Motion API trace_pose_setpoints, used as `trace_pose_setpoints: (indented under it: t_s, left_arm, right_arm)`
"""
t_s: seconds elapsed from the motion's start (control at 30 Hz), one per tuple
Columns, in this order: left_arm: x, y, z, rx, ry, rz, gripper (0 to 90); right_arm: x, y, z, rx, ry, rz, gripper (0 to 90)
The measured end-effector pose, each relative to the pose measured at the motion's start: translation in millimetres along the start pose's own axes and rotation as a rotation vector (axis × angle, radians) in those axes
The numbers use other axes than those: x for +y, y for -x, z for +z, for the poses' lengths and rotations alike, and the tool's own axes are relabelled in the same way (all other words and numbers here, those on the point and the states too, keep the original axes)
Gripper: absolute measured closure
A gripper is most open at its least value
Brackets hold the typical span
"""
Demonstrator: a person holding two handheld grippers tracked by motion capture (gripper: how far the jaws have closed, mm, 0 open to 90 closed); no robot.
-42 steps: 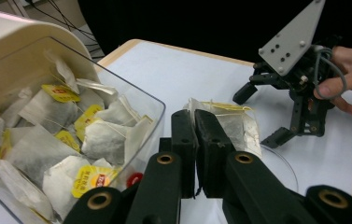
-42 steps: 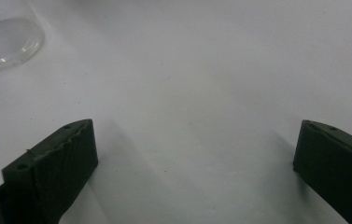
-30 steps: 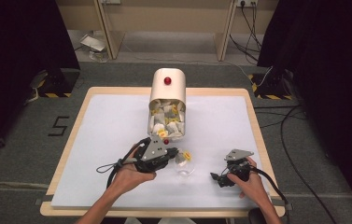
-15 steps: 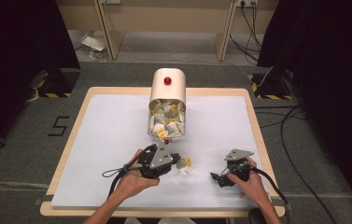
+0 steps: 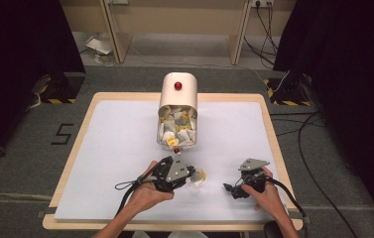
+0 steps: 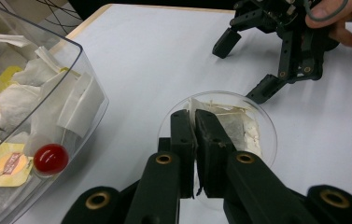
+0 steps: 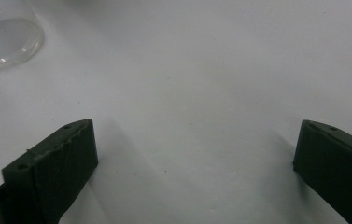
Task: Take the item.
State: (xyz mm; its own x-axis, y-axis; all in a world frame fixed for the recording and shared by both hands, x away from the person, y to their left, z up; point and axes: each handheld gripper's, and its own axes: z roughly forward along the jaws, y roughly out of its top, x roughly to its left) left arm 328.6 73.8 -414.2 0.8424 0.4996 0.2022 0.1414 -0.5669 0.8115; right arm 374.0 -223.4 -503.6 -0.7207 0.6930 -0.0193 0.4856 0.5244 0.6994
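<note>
A cream canister [image 5: 177, 99] lies on its side, its clear mouth spilling several tea bags [image 5: 176, 130]. In the left gripper view its clear wall [image 6: 89, 93] and red knob [image 6: 51, 158] sit at left. My left gripper [image 6: 194, 121] is shut on a tea bag [image 6: 241, 126] that rests in a small clear dish [image 6: 269, 135]. From above, that gripper [image 5: 189, 176] is just in front of the canister's mouth, with the dish [image 5: 197, 186] beside it. My right gripper [image 5: 231, 191] rests open on the table to the right, jaws wide apart [image 7: 197, 144] with nothing between them.
A white sheet covers the wooden table [image 5: 125, 144]. The dish [image 7: 8, 44] shows at the upper left of the right gripper view. Cables trail from both grippers toward the near edge. Black curtains and floor cables surround the table.
My left gripper has drawn back from the canister's mouth toward the near edge and lowered the tea bag onto the dish. The right gripper has stayed put.
</note>
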Motion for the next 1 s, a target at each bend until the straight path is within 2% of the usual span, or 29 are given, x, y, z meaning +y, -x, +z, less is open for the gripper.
trace_pose_setpoints:
  t_s: [0.17,0.43,0.7,0.9,0.97,1.0]
  left_arm:
    - [-0.5,2.2,3.4,0.006,-0.008,0.012,85.0]
    - [-1.7,3.2,7.2,-0.001,-0.016,0.008,82.3]
    - [1.1,1.6,5.9,-0.006,0.004,-0.006,79.5]
    - [0.4,-4.4,-2.5,0.001,0.030,-0.031,74.4]
    - [0.3,-5.6,-4.6,-0.002,0.040,-0.043,69.4]
    - [0.4,-8.8,-8.3,-0.013,0.057,-0.065,65.6]
  right_arm:
    - [0.0,-0.2,0.0,0.000,0.000,0.001,0.4]
    - [0.0,0.0,0.0,0.000,0.000,0.000,0.4]
    - [0.0,-0.4,-0.1,-0.001,-0.001,0.003,0.4]
    - [0.0,0.0,0.0,0.000,0.000,0.001,0.4]
    - [0.0,0.0,0.0,0.000,0.000,0.001,0.4]
    - [0.0,-0.4,-0.1,-0.001,-0.001,0.002,0.4]
